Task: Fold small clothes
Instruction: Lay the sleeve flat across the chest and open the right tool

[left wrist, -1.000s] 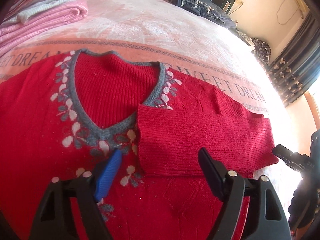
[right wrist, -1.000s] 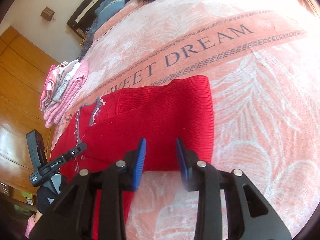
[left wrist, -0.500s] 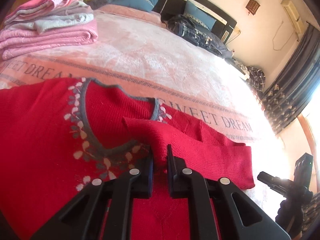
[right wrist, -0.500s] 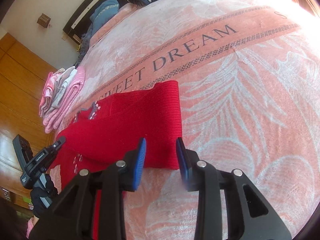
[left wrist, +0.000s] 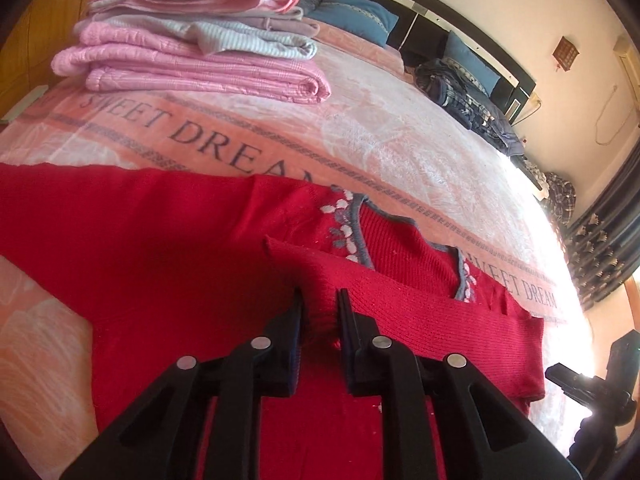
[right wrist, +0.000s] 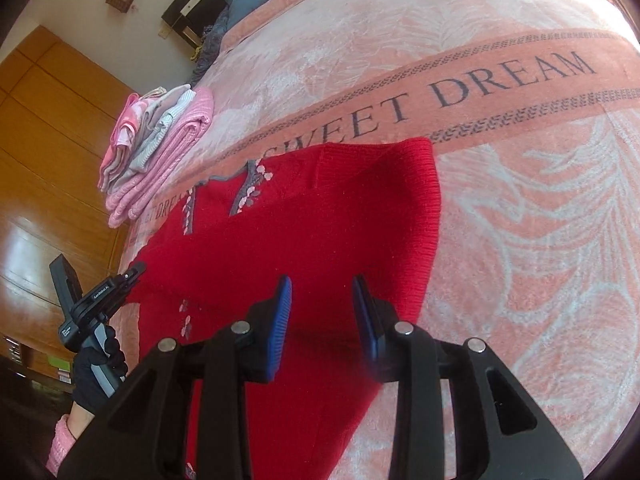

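On the bed, near its front edge, your red sweater [left wrist: 168, 240] lies spread flat over the pink blanket [left wrist: 380, 136], just below the band that reads "SWEET DREAM". Its grey V-neck collar [left wrist: 356, 236] with white leaf trim faces up, and one sleeve [left wrist: 420, 312] is folded across the chest. Your left gripper [left wrist: 319, 312] is clenched on the cuff end of that folded sleeve, with red knit bunched between its two fingers. In the right wrist view the sweater [right wrist: 320, 232] runs from the collar to the folded edge beside bare blanket [right wrist: 540, 240]. Your right gripper [right wrist: 322, 308] hangs over the sweater near that folded edge, its jaws apart with nothing between the blue pads [right wrist: 282, 312]. At the left of that view your gloved hand [right wrist: 94, 372] holds the left gripper's handle. Toward the far left corner of the bed sits a stack of folded pink and grey clothes [left wrist: 192, 44]. A blue pillow [left wrist: 352, 12] and a dark plaid bundle [left wrist: 464, 96] lie by the headboard.
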Demonstrator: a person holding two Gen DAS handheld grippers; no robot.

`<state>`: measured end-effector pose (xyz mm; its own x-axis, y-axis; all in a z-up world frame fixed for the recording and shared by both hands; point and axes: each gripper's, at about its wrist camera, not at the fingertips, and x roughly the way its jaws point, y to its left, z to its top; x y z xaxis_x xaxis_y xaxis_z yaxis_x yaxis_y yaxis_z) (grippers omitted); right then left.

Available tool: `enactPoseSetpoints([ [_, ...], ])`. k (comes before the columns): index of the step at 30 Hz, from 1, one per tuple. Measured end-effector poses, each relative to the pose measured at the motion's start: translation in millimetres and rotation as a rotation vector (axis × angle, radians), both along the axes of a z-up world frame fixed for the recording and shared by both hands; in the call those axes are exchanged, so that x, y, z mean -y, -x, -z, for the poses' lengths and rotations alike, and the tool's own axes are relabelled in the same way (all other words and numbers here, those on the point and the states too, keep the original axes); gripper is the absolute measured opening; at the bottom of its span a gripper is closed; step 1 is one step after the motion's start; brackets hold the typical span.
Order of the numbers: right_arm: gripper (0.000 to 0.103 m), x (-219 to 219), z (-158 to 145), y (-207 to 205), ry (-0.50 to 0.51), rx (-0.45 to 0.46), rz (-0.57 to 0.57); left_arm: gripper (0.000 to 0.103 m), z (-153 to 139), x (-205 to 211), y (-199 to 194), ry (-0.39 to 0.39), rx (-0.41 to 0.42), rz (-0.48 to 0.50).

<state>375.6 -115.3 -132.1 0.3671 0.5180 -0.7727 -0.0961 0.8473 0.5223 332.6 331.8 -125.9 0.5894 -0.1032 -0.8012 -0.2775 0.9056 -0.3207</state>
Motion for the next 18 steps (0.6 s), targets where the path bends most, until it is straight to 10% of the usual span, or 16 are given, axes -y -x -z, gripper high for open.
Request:
enactPoseSetpoints([
  [6,0.035,-10.9,25.5,-3.3,0.068,-0.079,0.02,0.027,22.6,-22.6,6.6,-0.03,-0.077,-0.031],
  [13,0.038,-8.3,-15.0,-9.1,-0.032,0.036,0.041,0.046,-30.4,-2.7,5.4,-0.033,0.085,0.014],
  [18,0.038,-20.8,-5.2,-11.0,-0.007,0.008,0.019,0.049,-10.9,28.8,-6.4,-0.021,0.042,0.092],
])
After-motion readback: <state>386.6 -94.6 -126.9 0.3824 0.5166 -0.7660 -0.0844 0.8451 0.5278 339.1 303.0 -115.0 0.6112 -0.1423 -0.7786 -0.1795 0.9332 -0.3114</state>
